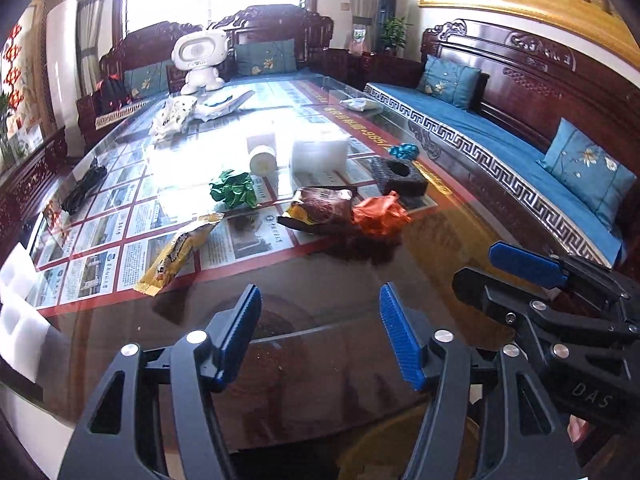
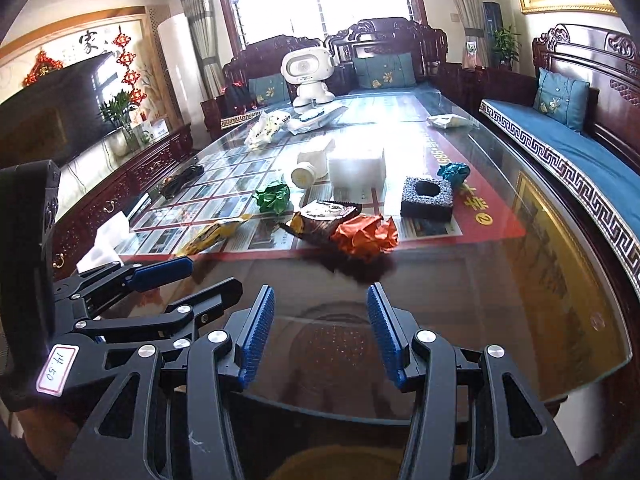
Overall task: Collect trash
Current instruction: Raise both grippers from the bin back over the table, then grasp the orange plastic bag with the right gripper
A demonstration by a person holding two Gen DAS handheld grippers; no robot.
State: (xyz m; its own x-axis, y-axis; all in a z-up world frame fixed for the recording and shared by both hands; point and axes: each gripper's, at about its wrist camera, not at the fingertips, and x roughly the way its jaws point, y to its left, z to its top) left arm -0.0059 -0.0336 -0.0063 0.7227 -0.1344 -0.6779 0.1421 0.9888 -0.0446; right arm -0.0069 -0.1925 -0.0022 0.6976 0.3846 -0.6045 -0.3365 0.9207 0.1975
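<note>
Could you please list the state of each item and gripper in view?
left gripper: jaws open, empty
right gripper: jaws open, empty
orange paper: crumpled
green paper: crumpled
brown snack bag: torn open, lying flat
yellow wrapper: lying flat
white bottle: on its side

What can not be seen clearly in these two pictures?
- White bottle, left wrist view: window glare washes out its label.
- White foam piece, left wrist view: cut off by the left edge.
- Print under the glass table, both views: too small to read.
- Any trash bin: not in view.
- Left claw and right claw: open, empty.
</note>
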